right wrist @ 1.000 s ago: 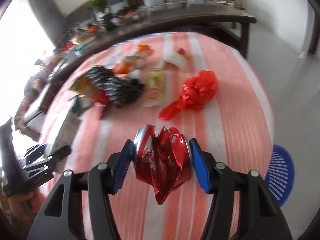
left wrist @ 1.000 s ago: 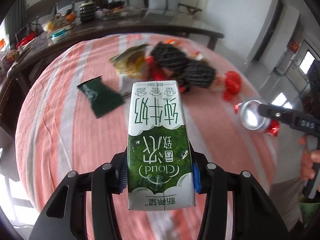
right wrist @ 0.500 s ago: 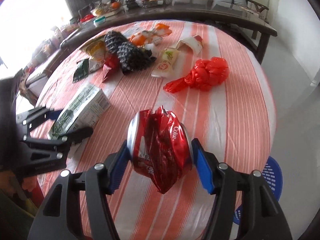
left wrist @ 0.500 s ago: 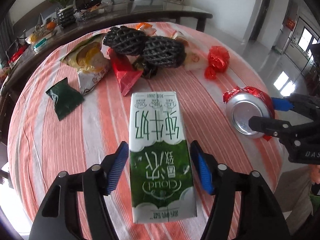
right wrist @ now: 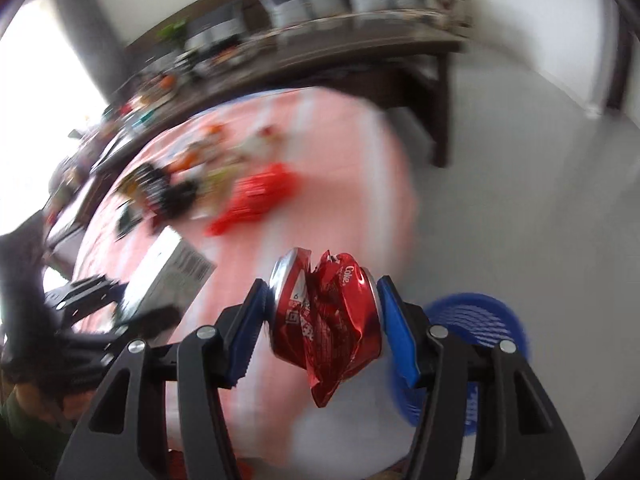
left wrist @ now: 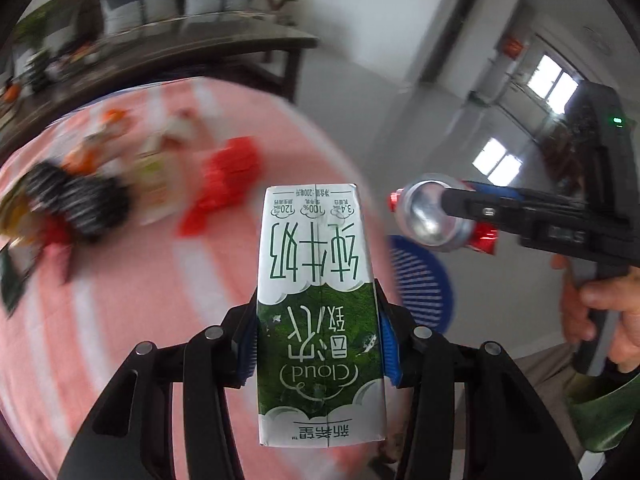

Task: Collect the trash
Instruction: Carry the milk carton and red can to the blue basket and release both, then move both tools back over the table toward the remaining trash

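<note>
The left gripper (left wrist: 318, 344) has its blue-padded fingers (left wrist: 249, 350) pinching a green-and-white milk carton (left wrist: 320, 308) by its two narrow sides, near the printed green half, so the carton juts forward above the table (left wrist: 120, 320) with its white end pointing away. The right gripper (right wrist: 322, 322) has its fingers (right wrist: 394, 330) clamped on a crushed red cola can (right wrist: 326, 320), one pad against each end, the crumpled wall hanging down between them. Just past the can in the right wrist view sits a blue perforated basket (right wrist: 476, 320) on the grey floor beside the table edge; what it holds cannot be told, as its inside is blurred and half hidden by the finger. The left wrist view shows the same basket (left wrist: 424, 280) beyond the carton's right side, and it alone shows the can's shiny silver end (left wrist: 430, 216) and the person's hand (left wrist: 600, 316) around the right tool's handle. The right wrist view alone shows the carton's barcode face (right wrist: 172, 276) and the crumpled side of the can. Farther out, on the pink-and-white striped cloth, a red plastic bag (left wrist: 228, 184) lies near the table's edge, with black netted wrappers (left wrist: 76, 200) and smeared snack packets beside it, all blurred in both views. A dark long table (right wrist: 320, 64) with clutter stands behind.
</note>
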